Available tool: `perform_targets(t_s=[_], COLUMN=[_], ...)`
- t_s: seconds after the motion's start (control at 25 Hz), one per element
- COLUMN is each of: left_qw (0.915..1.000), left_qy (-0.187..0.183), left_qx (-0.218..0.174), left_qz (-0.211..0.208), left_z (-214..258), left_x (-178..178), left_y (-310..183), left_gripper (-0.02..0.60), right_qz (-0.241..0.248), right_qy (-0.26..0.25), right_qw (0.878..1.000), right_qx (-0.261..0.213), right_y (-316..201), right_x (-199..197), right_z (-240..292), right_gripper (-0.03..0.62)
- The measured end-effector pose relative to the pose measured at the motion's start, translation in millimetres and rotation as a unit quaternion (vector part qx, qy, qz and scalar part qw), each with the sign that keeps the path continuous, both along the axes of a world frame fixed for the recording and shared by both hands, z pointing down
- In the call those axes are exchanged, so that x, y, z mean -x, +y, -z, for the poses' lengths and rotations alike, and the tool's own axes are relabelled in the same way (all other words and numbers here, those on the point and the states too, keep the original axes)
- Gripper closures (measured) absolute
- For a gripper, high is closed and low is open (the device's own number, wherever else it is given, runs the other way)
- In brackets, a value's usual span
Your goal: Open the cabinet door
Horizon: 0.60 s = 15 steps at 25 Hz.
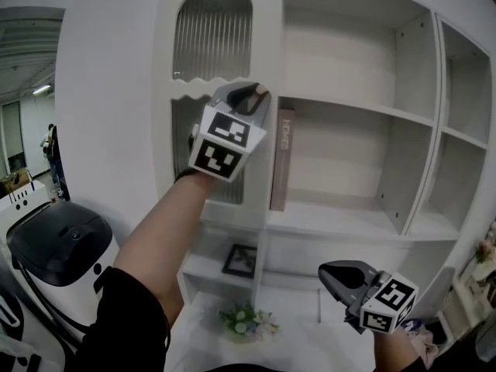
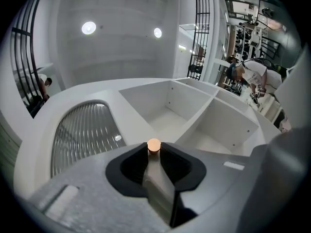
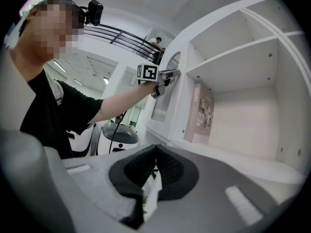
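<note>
The big white shelf unit point(image 1: 349, 60) stands in a bright room, and its top and right side are cut off. Its tall cabinet door point(image 1: 213, 37) is at the unit's left. The door stands upright, long side up and down, with its ribbed glass facing the person. The left arm hides part of the lower glass. I cannot tell if the door is open a crack. A white machine point(image 1: 62, 246) stands at the far left, partly cut off. The left tongs point(image 1: 258, 93) are at the door's right edge, clenched on its small round knob point(image 2: 153, 145). The right tongs point(image 1: 324, 270) hang low, pressed together, holding nothing. A book point(image 1: 282, 157) stands upright on the shelf just beside the door. The flowers point(image 1: 248, 320) below look blurry.
</note>
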<state>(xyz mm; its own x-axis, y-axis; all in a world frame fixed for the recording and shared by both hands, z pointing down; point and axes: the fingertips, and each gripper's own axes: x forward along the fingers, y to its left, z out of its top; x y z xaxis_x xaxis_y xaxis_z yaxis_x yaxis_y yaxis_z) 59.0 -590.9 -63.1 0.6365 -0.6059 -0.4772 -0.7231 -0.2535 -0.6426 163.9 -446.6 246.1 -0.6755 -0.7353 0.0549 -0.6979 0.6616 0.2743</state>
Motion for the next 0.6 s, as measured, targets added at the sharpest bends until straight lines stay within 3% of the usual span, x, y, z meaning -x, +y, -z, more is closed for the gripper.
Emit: perform_targets(t_s=[0.6], left_qw=[0.9991], left_qy=[-0.018], left_qx=[0.039], left_qz=[0.009], left_z=[0.6], left_x=[1.1], left_y=[4.3], left_gripper=[0.511], right_qz=[0.004], right_qy=[-0.004], right_qw=[1.000], right_qx=[0.003], right_y=[36.9], right_x=[-10.6], right_z=[-3.8], right_gripper=[0.600])
